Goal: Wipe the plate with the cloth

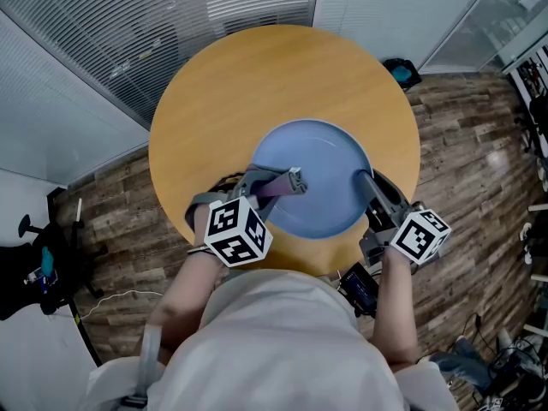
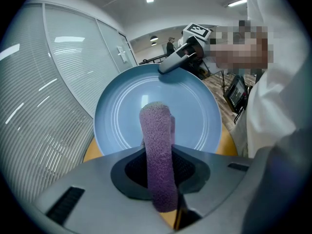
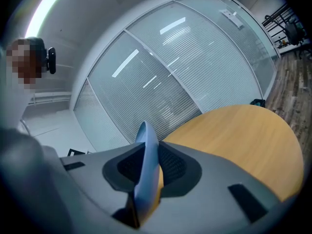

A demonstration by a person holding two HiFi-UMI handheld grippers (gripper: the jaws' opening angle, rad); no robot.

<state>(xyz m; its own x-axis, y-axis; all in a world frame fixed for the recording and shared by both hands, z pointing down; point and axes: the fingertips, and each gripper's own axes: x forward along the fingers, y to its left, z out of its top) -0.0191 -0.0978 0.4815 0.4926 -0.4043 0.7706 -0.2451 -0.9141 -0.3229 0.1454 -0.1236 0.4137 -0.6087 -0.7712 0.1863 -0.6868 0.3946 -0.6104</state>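
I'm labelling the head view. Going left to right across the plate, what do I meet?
Left gripper holding the cloth → bare middle of the plate → right gripper, clamped on the plate's right rim.

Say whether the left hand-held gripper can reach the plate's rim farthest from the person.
Probably yes: its cloth is over the bare plate; the right hand-held gripper clamps only the near rim.

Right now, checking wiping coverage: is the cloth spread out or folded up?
Folded: the purple cloth is a narrow roll pinched by the left gripper, tip over the blue plate.
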